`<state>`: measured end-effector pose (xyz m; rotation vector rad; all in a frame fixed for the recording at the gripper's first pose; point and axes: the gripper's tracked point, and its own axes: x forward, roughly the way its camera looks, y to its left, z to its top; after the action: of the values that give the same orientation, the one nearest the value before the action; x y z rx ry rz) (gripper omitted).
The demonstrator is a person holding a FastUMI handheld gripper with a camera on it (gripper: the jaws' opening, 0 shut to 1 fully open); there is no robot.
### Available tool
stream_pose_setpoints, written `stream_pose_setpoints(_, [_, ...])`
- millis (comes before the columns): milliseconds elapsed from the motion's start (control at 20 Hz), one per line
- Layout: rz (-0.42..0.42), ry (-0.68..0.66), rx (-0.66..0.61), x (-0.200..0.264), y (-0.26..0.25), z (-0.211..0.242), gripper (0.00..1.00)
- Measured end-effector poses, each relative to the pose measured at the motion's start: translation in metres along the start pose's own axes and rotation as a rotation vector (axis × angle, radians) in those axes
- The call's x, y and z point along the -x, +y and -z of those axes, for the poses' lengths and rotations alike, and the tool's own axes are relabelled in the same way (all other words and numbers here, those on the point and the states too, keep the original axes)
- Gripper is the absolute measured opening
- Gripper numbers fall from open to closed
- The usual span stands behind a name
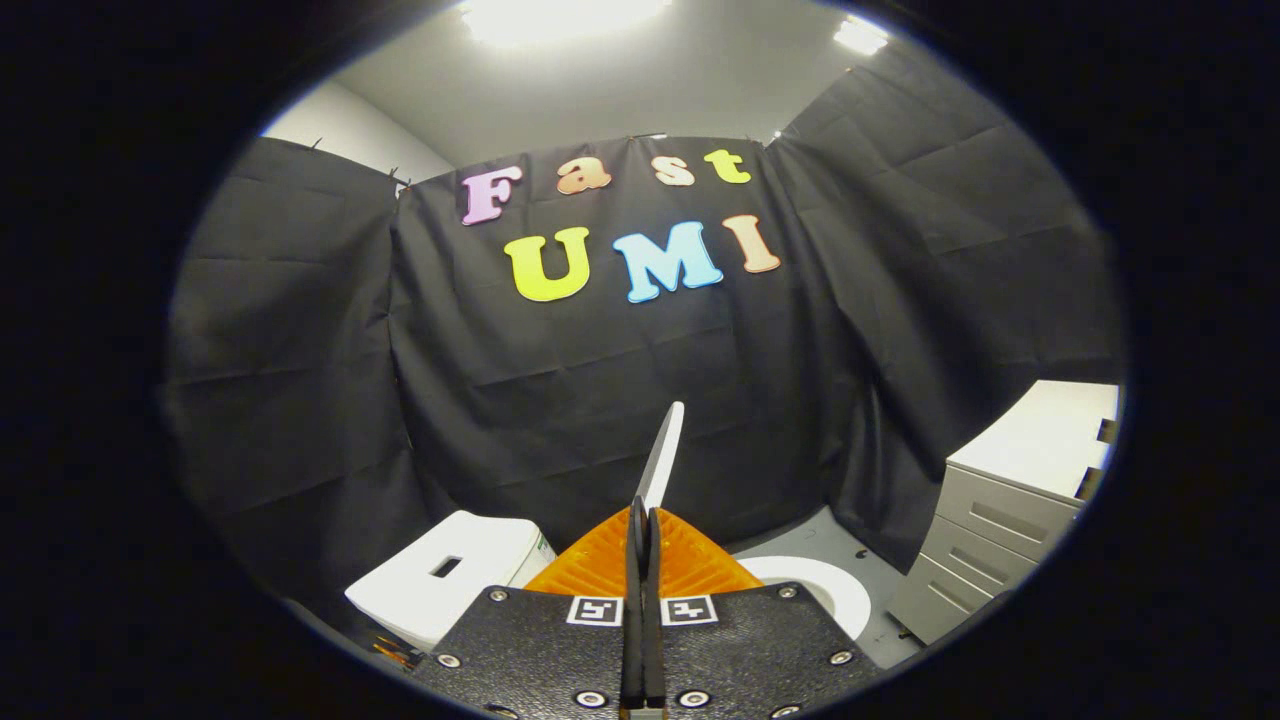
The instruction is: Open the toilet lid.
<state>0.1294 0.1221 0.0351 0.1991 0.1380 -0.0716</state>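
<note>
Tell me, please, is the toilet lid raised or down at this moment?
Raised: the toilet lid stands edge-on, pinched between the closed fingers, with the seat uncovered beside it.

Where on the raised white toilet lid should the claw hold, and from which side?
On the thin free edge of the white plastic toilet lid, which stands edge-on and nearly upright just ahead of the claw. Come from the front, one finger on each face. The fingers are pressed together around its lower edge, with the white seat ring lying uncovered below.
</note>
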Motion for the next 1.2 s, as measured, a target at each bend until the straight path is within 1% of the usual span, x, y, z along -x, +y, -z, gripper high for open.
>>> stream_pose_setpoints(200, [-0.037,-0.02,0.009,-0.002,0.037,-0.01,0.0])
stream_pose_setpoints(400, [-0.057,-0.043,0.069,-0.006,0.069,-0.015,0.0])
stream_pose_setpoints(550, [-0.087,-0.049,0.103,-0.006,0.099,-0.017,0.0])
stream_pose_setpoints(1200, [-0.199,-0.089,0.259,-0.011,0.201,-0.003,0.0])
